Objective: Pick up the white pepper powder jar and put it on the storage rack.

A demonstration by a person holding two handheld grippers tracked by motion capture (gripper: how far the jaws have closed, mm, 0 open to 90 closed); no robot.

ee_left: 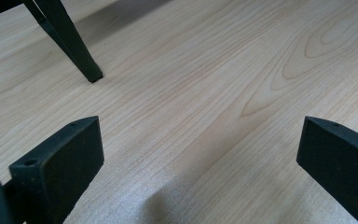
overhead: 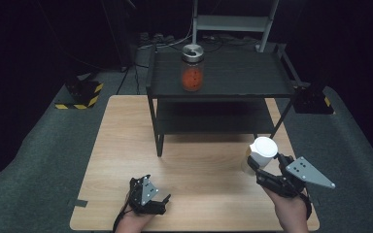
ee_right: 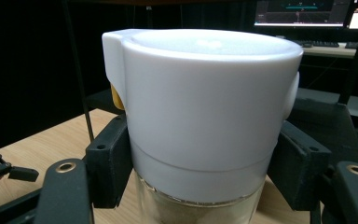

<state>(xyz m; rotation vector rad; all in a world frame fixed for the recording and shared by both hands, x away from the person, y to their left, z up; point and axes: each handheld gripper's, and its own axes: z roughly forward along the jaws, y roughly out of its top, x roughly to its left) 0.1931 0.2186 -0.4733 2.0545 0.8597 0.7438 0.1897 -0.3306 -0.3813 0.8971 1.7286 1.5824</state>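
At about seven o'clock on the pale, wood-grained table [overhead: 111,160], the left gripper [overhead: 164,199] rests low over the bare surface; in the left gripper view its matte black, blocky jaws stand spread wide apart with nothing between them, and a slim black leg [ee_left: 81,58] of the shelf touches down on the smooth laminate ahead. Toward twelve o'clock stands the black two-tier metal shelf [overhead: 252,77], flat-topped and thin-legged. On its upper deck, toward the left side, sits a clear glass jar [overhead: 193,73] with a shiny round metal lid and orange-red contents. At about four o'clock, the right gripper [overhead: 253,167], topped by a grey three-cornered plate, pinches a cylindrical container [overhead: 260,153]. In the right gripper view this container's [ee_right: 205,116] broad, smooth white plastic cap has a squared tab at its rim, and a transparent body shows below; the black jaws press its sides just under the cap.
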